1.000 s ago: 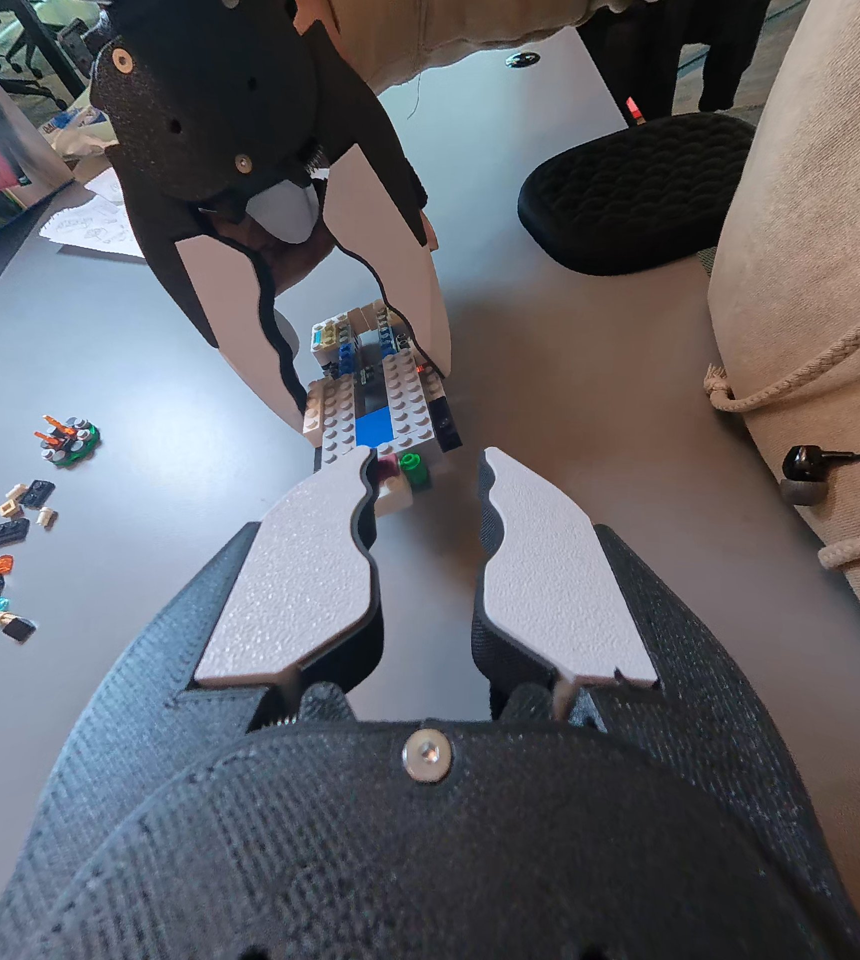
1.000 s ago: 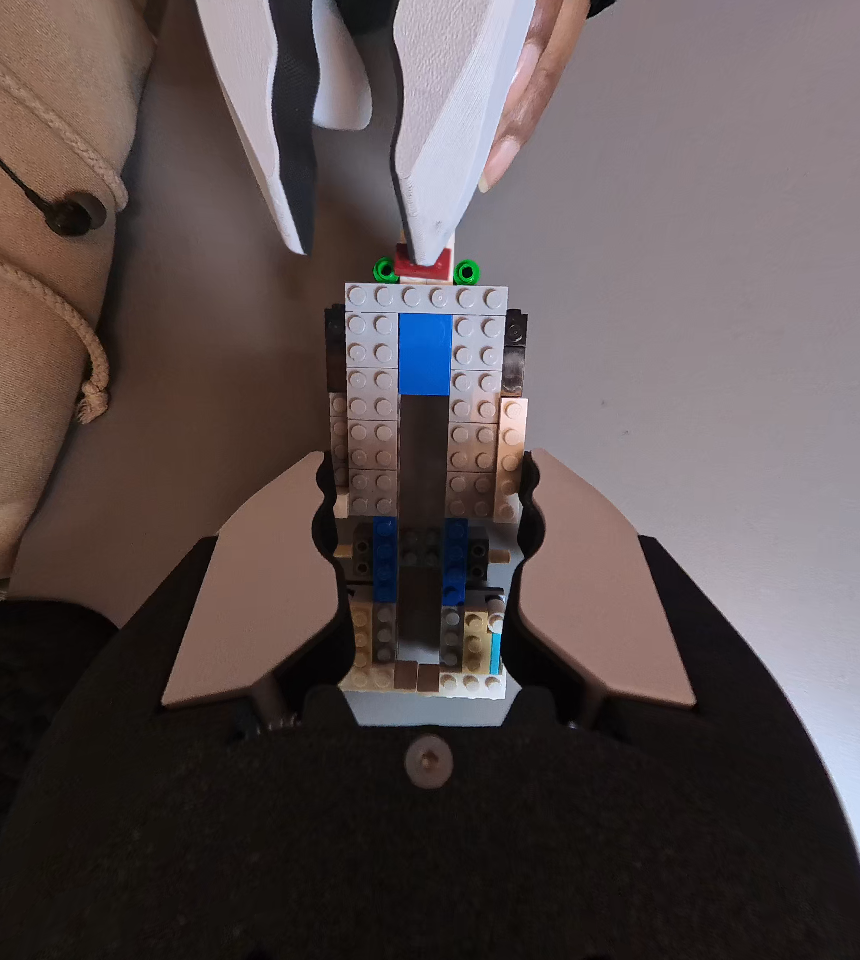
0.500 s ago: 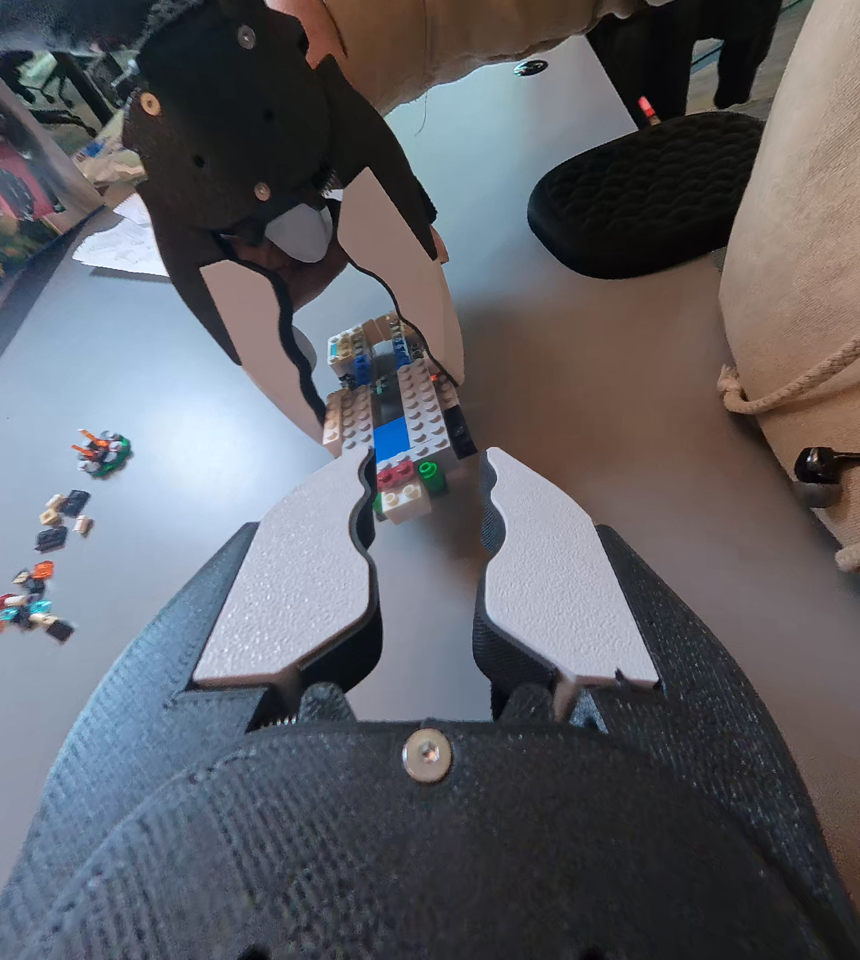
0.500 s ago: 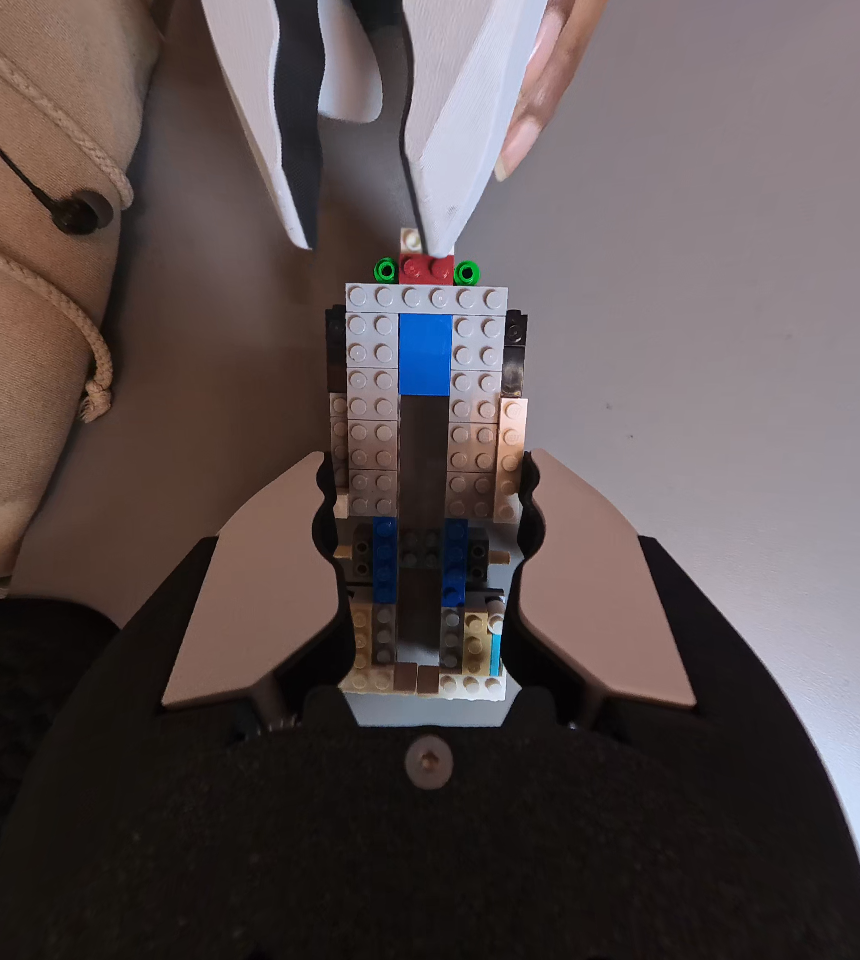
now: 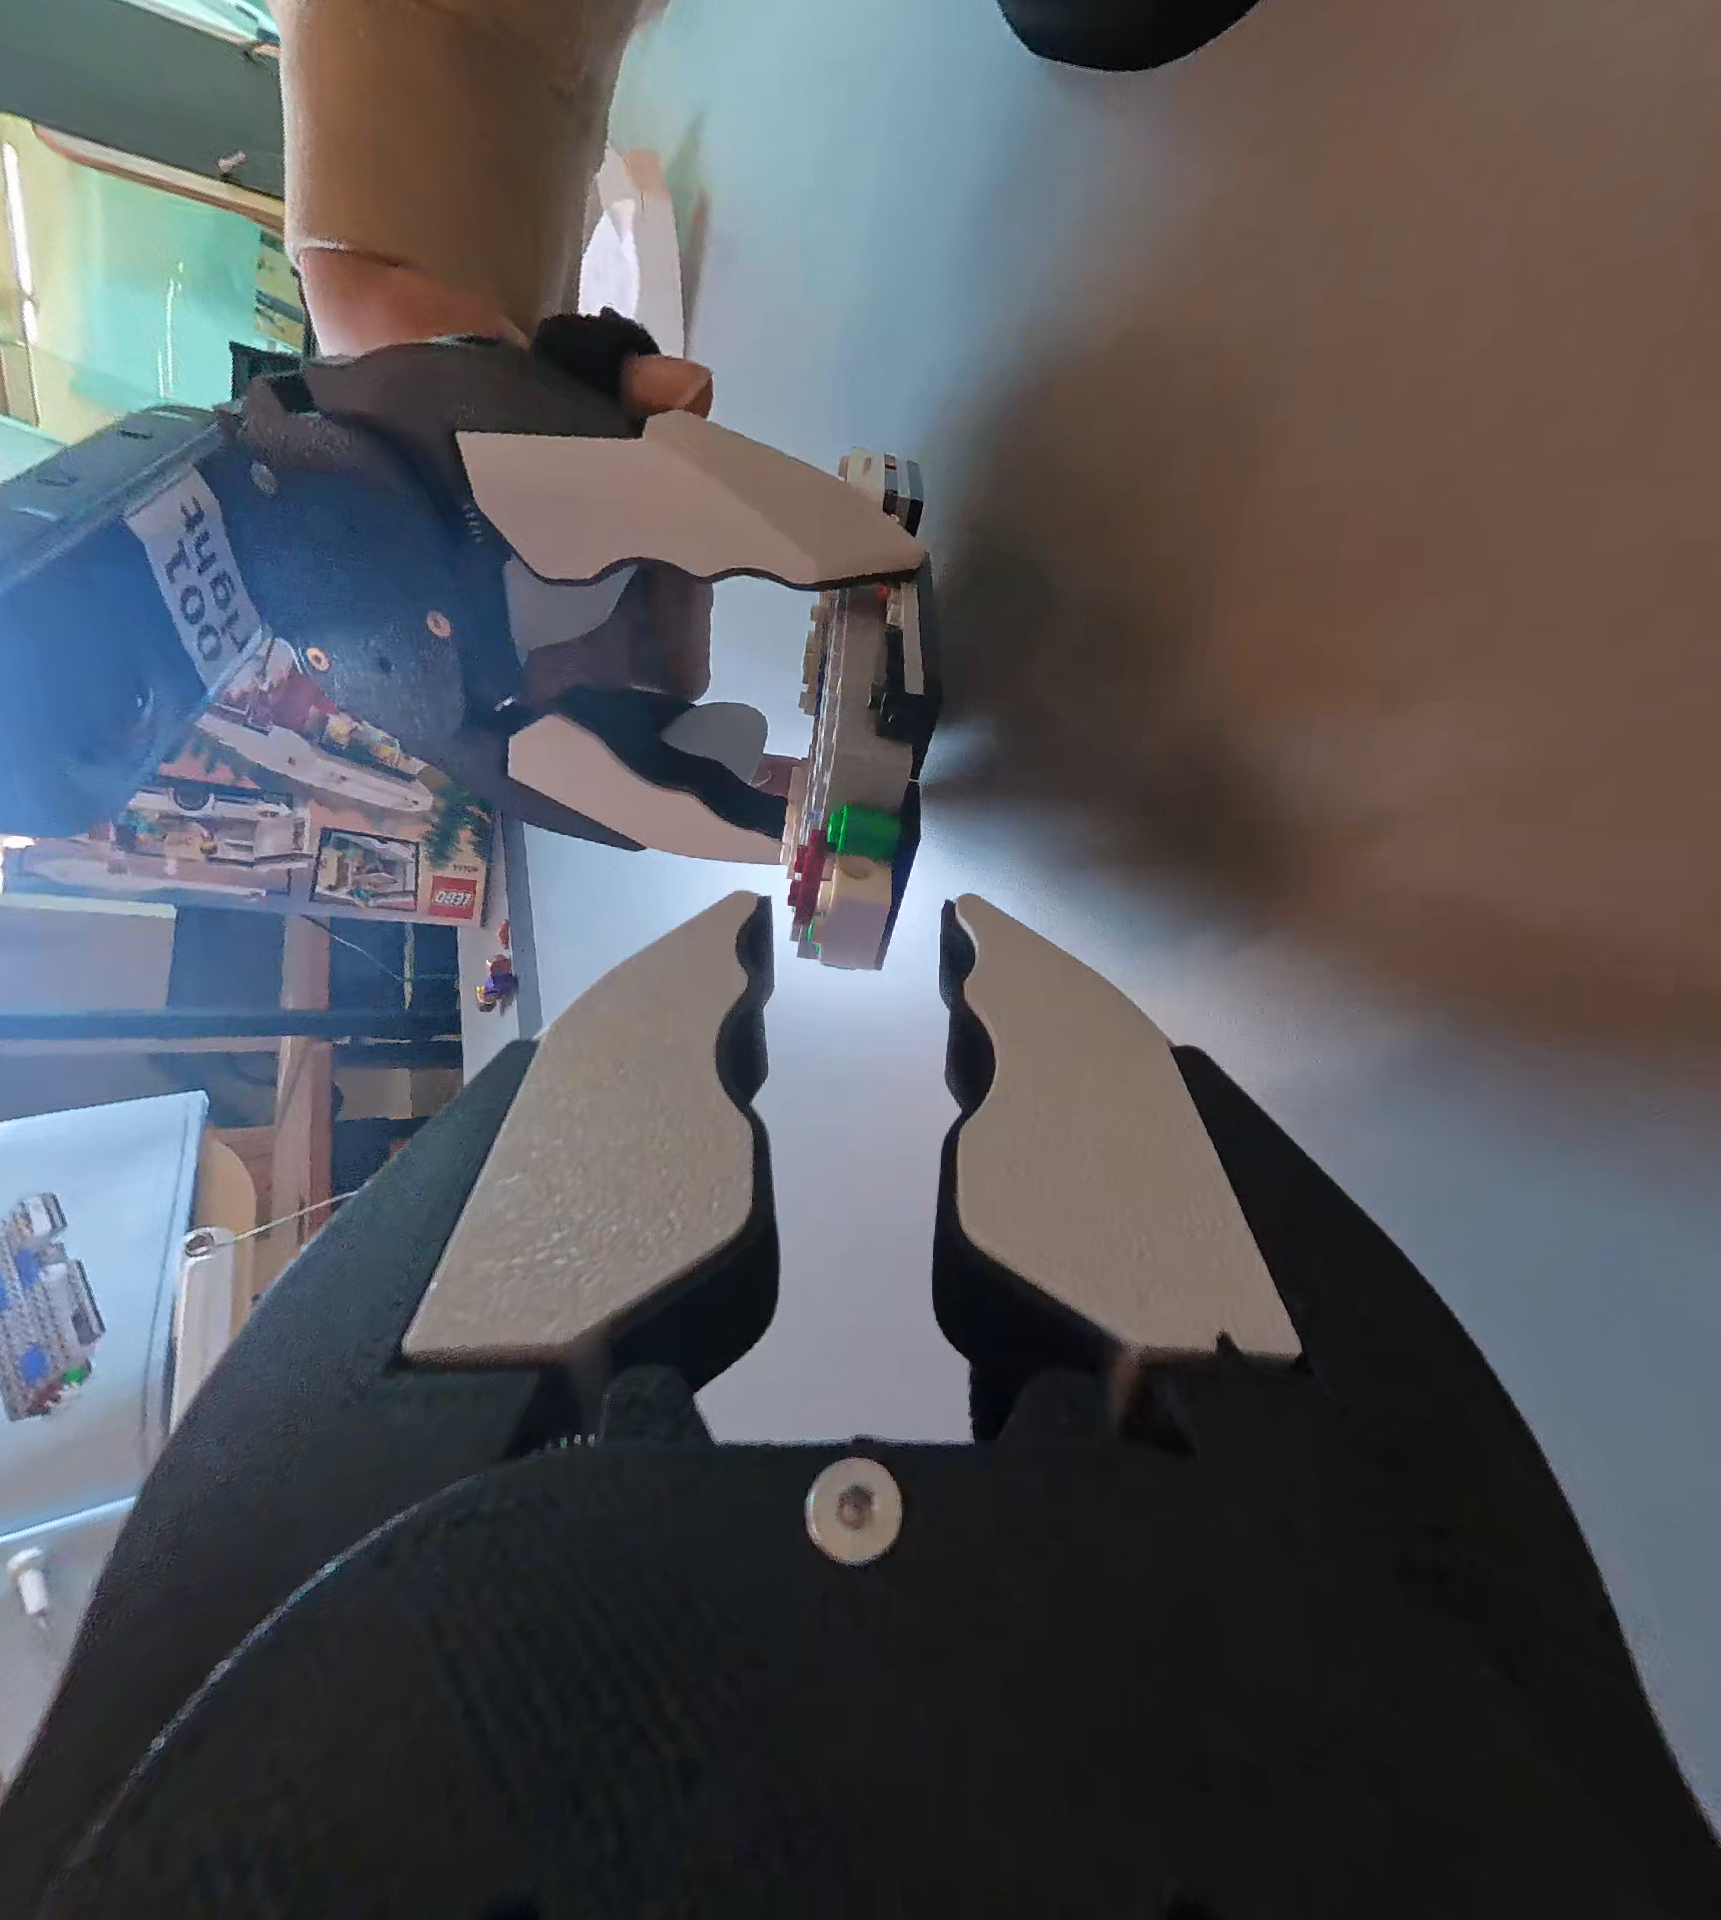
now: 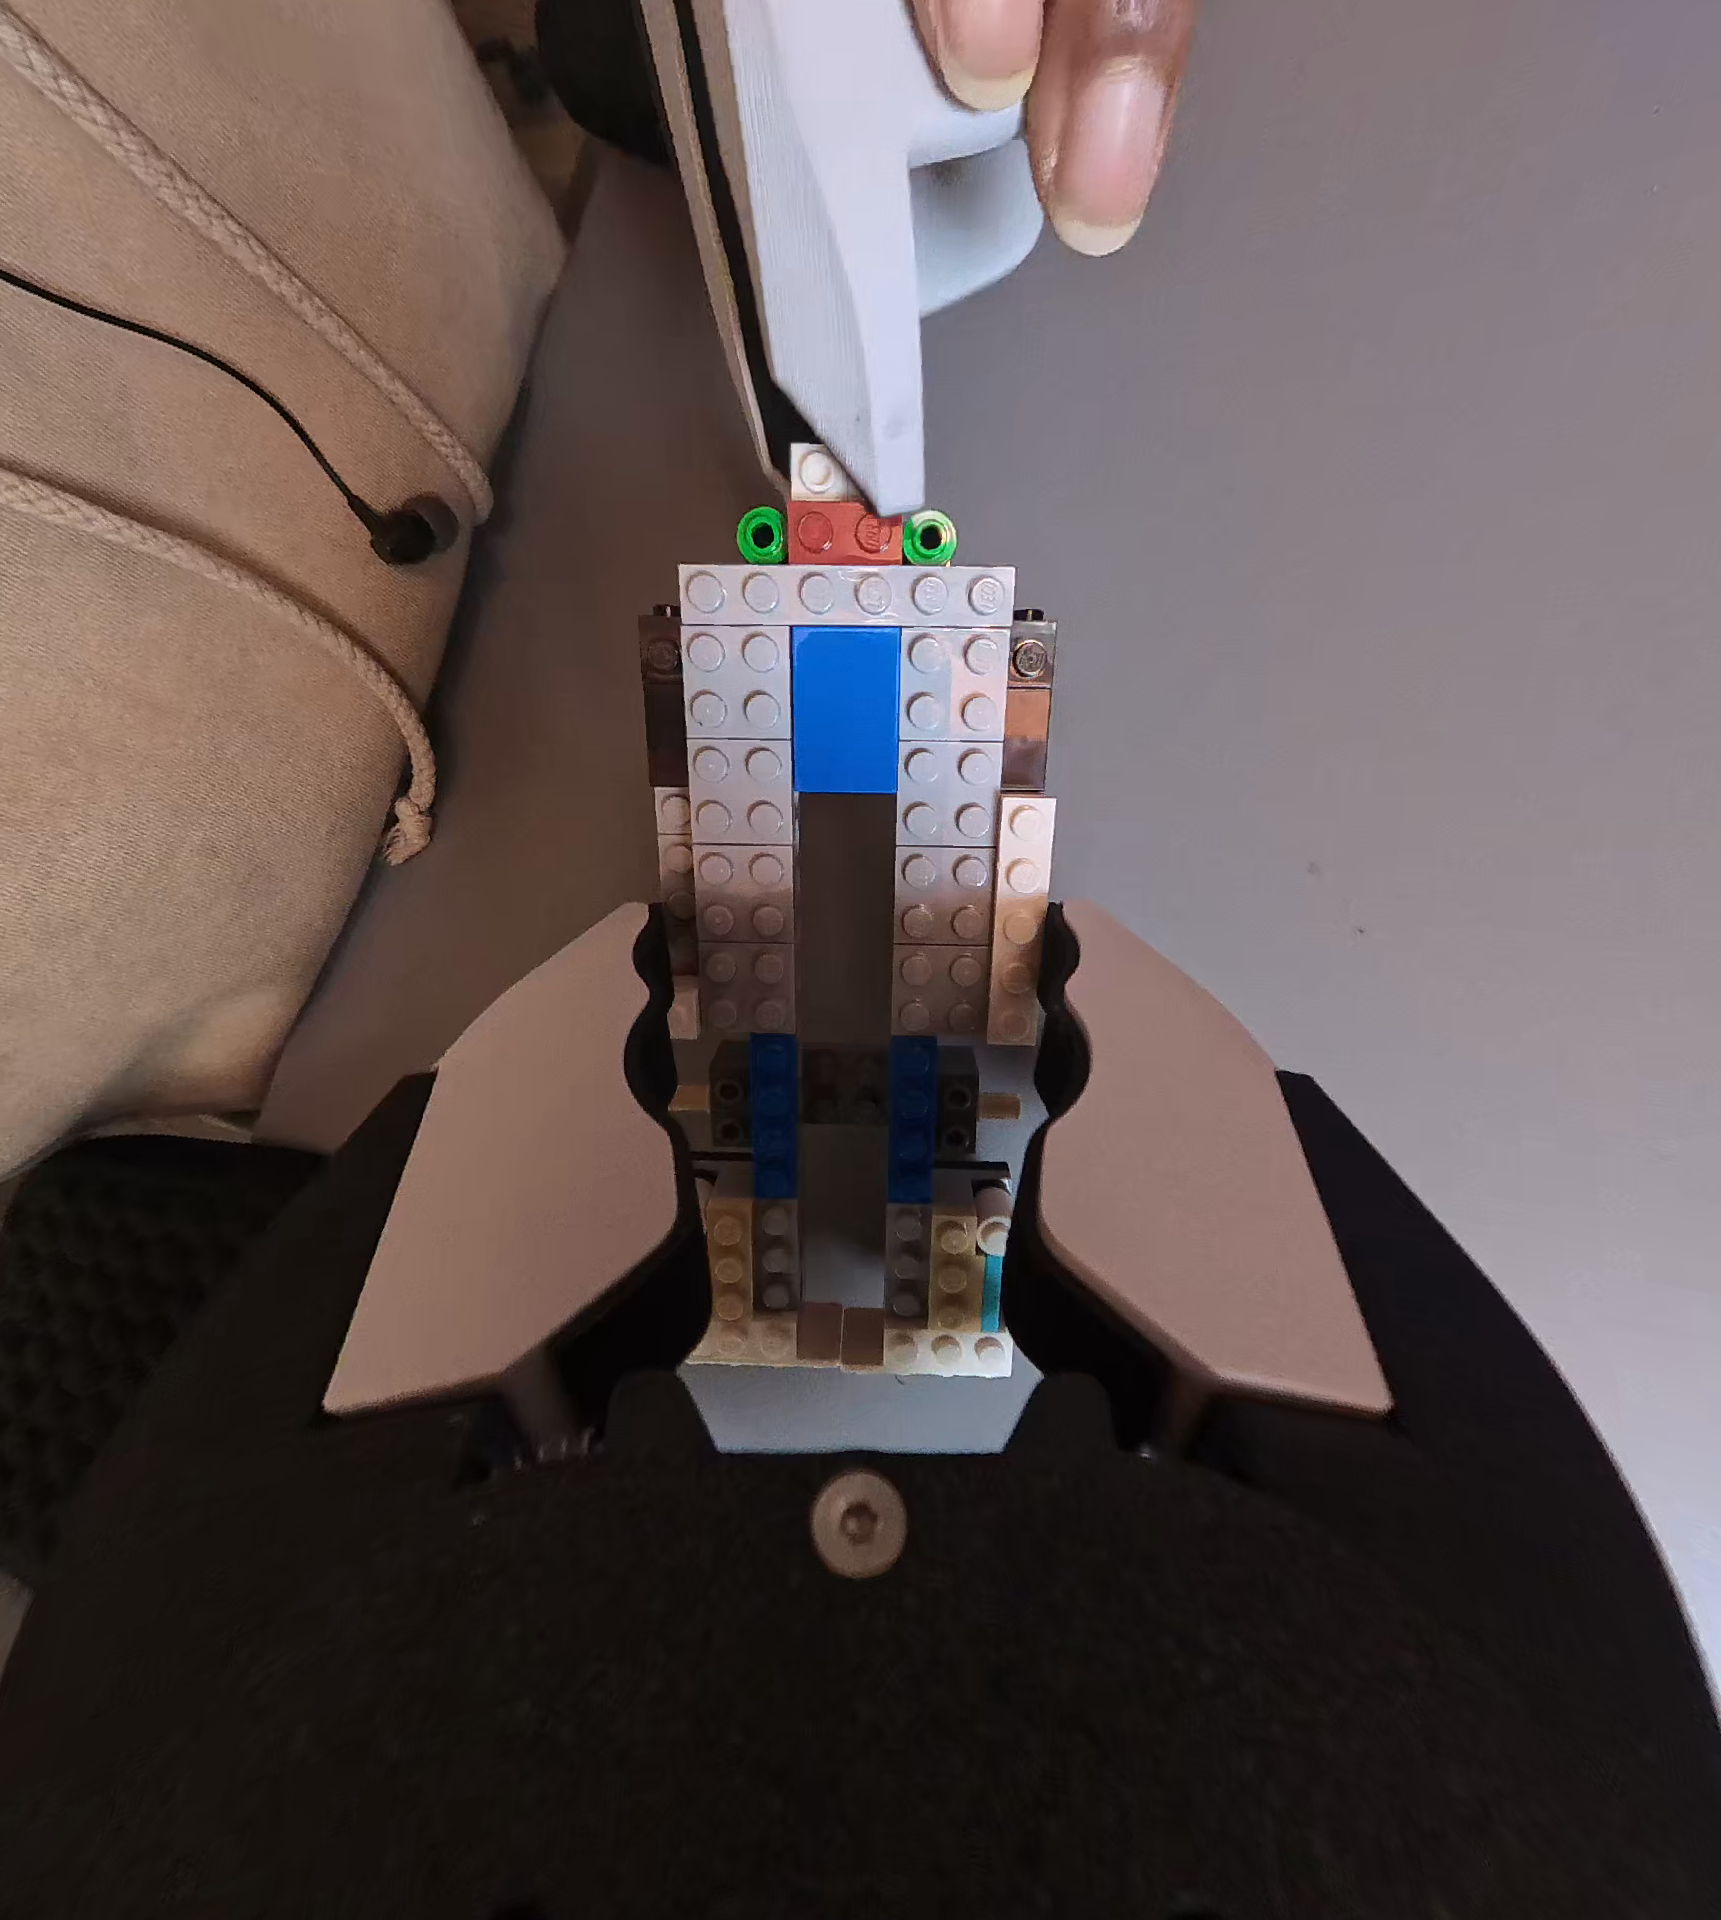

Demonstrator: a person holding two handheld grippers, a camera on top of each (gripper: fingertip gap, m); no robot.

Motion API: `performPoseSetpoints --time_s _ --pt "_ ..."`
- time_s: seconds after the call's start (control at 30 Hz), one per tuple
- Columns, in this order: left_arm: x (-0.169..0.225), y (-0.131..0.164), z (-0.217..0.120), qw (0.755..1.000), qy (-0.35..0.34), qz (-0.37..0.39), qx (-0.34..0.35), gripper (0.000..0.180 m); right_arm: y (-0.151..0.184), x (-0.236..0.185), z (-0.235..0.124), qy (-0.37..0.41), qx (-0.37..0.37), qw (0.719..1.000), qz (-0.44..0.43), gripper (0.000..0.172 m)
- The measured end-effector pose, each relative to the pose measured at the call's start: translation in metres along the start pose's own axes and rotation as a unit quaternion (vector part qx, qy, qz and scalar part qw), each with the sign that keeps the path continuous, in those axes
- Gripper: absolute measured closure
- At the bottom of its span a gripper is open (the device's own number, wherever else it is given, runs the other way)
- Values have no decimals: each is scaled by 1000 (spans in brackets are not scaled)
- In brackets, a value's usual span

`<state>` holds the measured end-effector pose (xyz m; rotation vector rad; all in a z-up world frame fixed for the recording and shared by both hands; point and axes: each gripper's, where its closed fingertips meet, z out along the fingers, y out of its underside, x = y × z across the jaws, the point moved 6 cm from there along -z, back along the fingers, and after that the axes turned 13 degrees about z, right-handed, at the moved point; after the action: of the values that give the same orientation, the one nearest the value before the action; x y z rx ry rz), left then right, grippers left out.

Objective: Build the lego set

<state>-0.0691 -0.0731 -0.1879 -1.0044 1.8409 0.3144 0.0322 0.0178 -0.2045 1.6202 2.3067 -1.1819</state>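
R tongs are clamping a brick-built model across its width, both pads pressing on its side edges around mid-length, w/ the near half sitting back between the fingers. The model's long axis is running straight out along the R fingers, studded grey top facing the R cam, blue tile on the centre line. In the L view the same model is showing edge-on, hanging off the worktop rather than lying on it.

L tongs are standing part open w/ nothing gripped, pads bare. They're sitting just short of the model's far end, facing it end-on, so the model is lying straight ahead of them and slightly L of centre. At that end: a red piece w/ a green stud each side, and a small white piece sticking out beyond the red. In the R view one L fingertip is overlapping that white piece; can't tell if it's touching. L tongs are the nearer to these end pieces; R is only holding the body.

Beige hoodie is beside the model; a printed box is lying further off.
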Motion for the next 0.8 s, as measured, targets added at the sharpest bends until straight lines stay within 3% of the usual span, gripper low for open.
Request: performPoseSetpoints --time_s 0.4,0.8 --pt "1 -6 3 998 11 64 9 160 0 -1 3 -3 -5 1000 -2 103" --pt "0 -11 0 999 33 36 13 162 1 -4 6 -33 11 999 6 104"
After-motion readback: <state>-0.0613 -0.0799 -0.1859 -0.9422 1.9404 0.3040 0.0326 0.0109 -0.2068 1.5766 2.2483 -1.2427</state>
